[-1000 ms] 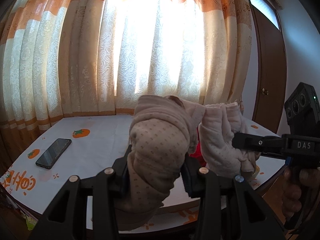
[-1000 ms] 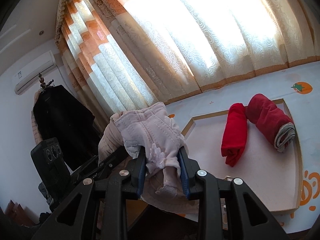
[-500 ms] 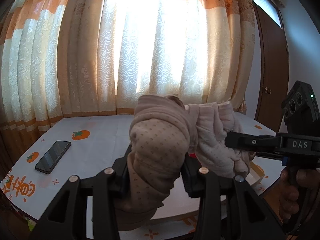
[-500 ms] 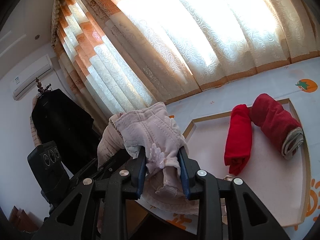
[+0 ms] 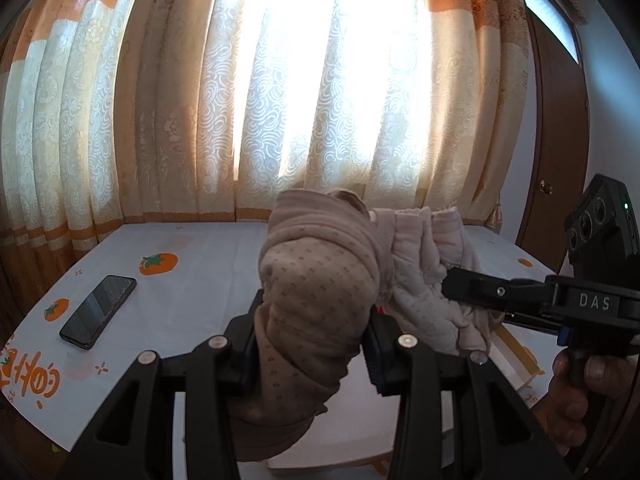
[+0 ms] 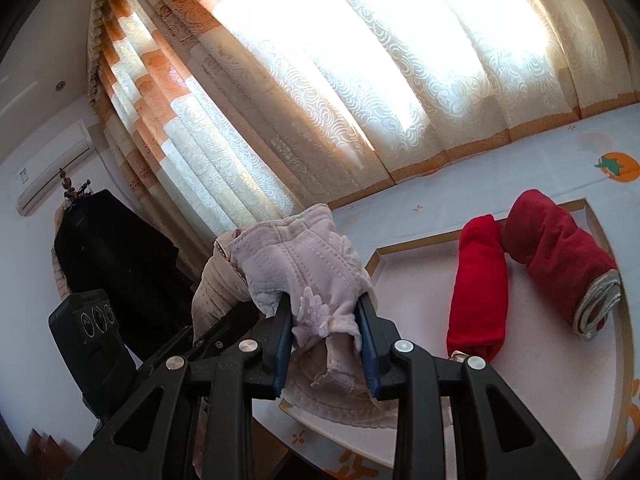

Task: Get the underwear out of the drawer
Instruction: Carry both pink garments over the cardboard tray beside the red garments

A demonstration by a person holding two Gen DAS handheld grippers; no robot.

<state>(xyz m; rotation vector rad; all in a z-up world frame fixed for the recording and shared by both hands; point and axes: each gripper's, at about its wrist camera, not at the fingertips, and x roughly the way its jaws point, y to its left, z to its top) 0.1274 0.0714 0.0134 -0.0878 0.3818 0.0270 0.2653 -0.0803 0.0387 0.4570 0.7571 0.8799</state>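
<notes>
1. The left gripper (image 5: 312, 354) is seen clamped on a beige dotted underwear bundle (image 5: 316, 296), which is pinched between both pads and held above the tabletop (image 5: 208, 276).
2. The right gripper (image 6: 325, 344) is seen clamped on a pale pink stitched underwear piece (image 6: 304, 268), with lace trim hanging between the pads.
3. The two garments are held touching each other, side by side, in the air.
4. In the left wrist view, a hand (image 5: 580, 384) is seen gripping the handle of the right tool at the right edge.
5. A shallow drawer (image 6: 560, 380) with a wooden rim is noted lying on the tabletop; a red roll (image 6: 478, 292) and a dark red roll (image 6: 556, 256) with a grey end are recorded inside it, touching.
6. A black phone (image 5: 98, 306) is noted flat on the patterned cloth, well apart from the garments.
7. Backlit curtains (image 5: 280, 100) are recorded behind.
</notes>
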